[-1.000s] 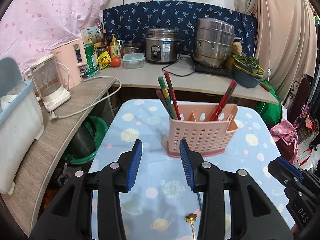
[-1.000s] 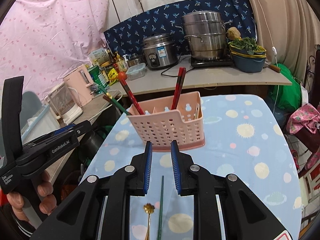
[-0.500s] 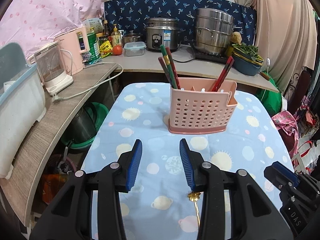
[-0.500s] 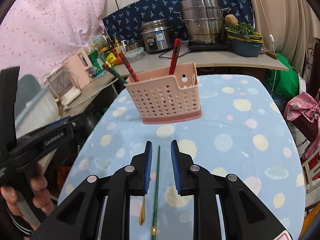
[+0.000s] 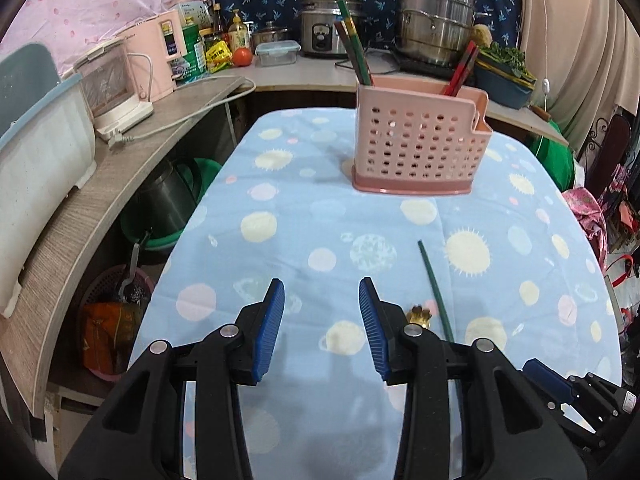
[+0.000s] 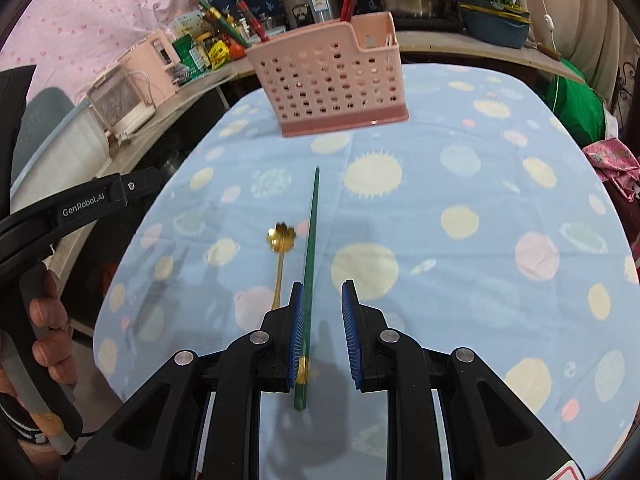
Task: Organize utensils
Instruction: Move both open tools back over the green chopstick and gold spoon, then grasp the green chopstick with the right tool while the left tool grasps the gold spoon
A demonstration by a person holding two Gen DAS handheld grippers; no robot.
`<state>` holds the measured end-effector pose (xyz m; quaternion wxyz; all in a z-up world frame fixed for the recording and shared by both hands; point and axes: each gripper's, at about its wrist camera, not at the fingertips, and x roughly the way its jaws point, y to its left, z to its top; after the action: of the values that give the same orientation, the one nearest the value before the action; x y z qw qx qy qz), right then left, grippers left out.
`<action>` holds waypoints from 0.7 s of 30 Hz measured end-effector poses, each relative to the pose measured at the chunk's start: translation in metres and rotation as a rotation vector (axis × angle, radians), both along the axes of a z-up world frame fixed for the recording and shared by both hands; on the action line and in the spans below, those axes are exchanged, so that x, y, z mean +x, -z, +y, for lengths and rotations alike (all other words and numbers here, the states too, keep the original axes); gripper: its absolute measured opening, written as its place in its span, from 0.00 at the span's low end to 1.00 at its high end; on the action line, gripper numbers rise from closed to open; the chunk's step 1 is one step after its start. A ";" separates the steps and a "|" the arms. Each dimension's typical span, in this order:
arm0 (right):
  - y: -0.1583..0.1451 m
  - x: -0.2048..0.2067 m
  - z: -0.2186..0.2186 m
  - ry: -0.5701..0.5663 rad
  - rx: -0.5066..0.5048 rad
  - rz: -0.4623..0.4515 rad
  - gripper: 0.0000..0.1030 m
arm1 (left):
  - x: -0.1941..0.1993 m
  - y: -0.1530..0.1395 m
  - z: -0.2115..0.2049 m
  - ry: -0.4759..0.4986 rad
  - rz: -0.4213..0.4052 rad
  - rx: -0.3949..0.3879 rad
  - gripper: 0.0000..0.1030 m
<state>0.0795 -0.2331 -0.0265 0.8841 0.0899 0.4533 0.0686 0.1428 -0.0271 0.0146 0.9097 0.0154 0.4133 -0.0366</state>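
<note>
A pink perforated caddy (image 5: 420,140) (image 6: 332,76) stands at the far end of the blue dotted tablecloth (image 5: 280,220). Green and red chopsticks (image 5: 356,52) lean in its left end, and red ones (image 5: 460,68) in its right. A loose green chopstick (image 6: 310,240) (image 5: 434,284) lies on the cloth, with a gold flower-headed spoon (image 6: 282,236) (image 5: 418,316) beside it. My right gripper (image 6: 323,332) is open and low over the cloth; the chopstick's near end lies between its jaws, close to the left pad. My left gripper (image 5: 322,328) is open and holds nothing, left of the spoon.
A wooden counter (image 5: 100,184) along the left carries a pink kettle (image 5: 156,56), a white appliance and a blue-lidded bin. Pots and a rice cooker (image 5: 324,36) line the back counter. A hand (image 6: 44,308) holds the left gripper's handle in the right wrist view.
Both grippers have dropped toward the tablecloth and tilted downward. The green chopstick, earlier ahead of the right gripper's tips, now lies between its jaws. Neither opening has changed.
</note>
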 end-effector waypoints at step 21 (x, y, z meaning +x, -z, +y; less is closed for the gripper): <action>0.039 -0.014 0.020 -0.053 -0.011 0.090 0.20 | -0.017 0.039 0.007 -0.006 0.098 0.031 0.36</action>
<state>0.0652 -0.2126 -0.0659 0.8611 0.0758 0.4954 0.0852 0.1258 -0.0205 -0.0240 0.8882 0.0266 0.4578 -0.0282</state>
